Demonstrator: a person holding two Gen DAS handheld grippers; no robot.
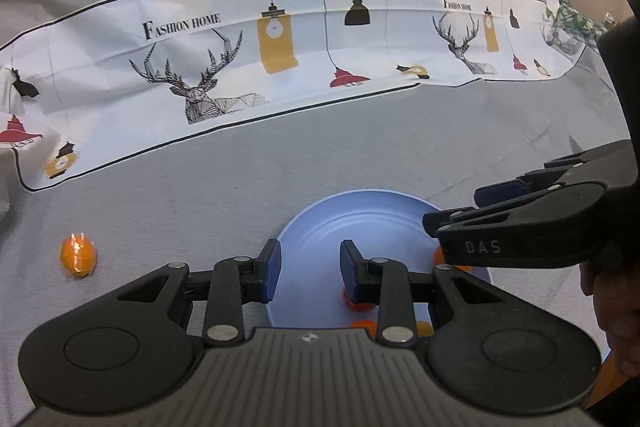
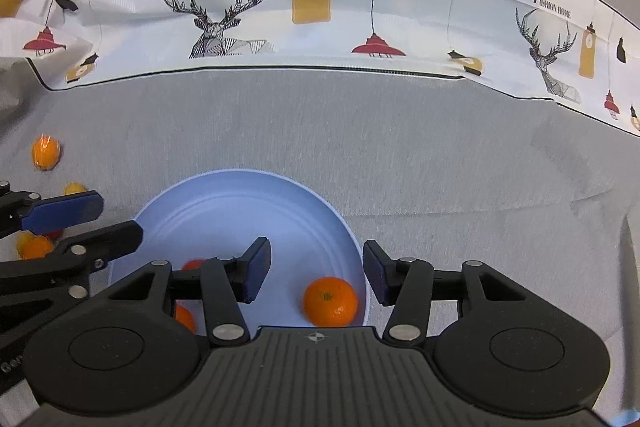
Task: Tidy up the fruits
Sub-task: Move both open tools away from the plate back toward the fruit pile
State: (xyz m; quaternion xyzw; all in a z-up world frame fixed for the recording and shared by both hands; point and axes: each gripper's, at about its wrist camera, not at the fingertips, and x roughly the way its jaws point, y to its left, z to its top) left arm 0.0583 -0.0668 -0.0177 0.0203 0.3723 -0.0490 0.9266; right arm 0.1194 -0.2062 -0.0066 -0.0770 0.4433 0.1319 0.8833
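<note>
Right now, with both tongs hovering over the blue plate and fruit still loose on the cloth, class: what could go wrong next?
1. The orange lies hard against the blue plate's rim, free between the open right tongs; a nudge might tip it out.
2. The left tongs hover close beside them over the plate; they may collide.
3. The wrapped orange sits far off on the cloth and might be missed.

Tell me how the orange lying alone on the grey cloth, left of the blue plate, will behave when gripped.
The lone orange looks round, so a nudge would probably roll it across the cloth. Its glossy highlights hint at a clear wrap, possibly slippery between pads. It appears firm, likely tolerating a moderate squeeze.
</note>
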